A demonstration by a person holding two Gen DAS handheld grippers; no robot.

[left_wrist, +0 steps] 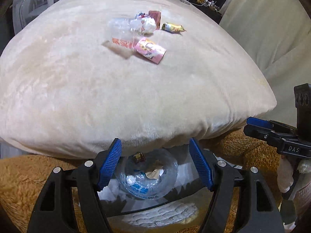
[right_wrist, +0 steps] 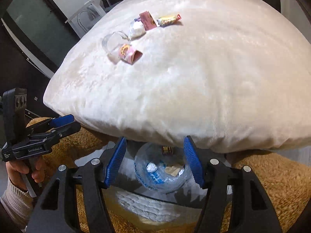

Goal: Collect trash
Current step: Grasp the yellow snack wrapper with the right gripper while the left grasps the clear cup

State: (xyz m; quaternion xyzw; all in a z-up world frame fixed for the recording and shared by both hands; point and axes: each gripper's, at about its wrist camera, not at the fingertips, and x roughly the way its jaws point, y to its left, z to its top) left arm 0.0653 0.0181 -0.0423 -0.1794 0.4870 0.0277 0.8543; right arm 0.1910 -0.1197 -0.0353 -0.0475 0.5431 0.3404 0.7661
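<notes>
The trash lies in a cluster at the far side of the bed (left_wrist: 136, 97): a clear plastic cup (left_wrist: 122, 29), pink carton (left_wrist: 150, 50), crumpled tissue (left_wrist: 148, 24) and yellow wrapper (left_wrist: 173, 27). All look light and crushable; the carton's edges should grip best. Both the left gripper (left_wrist: 155, 163) and right gripper (right_wrist: 154, 162) hang with fingers apart, empty, above a clear trash bag (right_wrist: 161, 171). Only the right view shows the carton's open end.
</notes>
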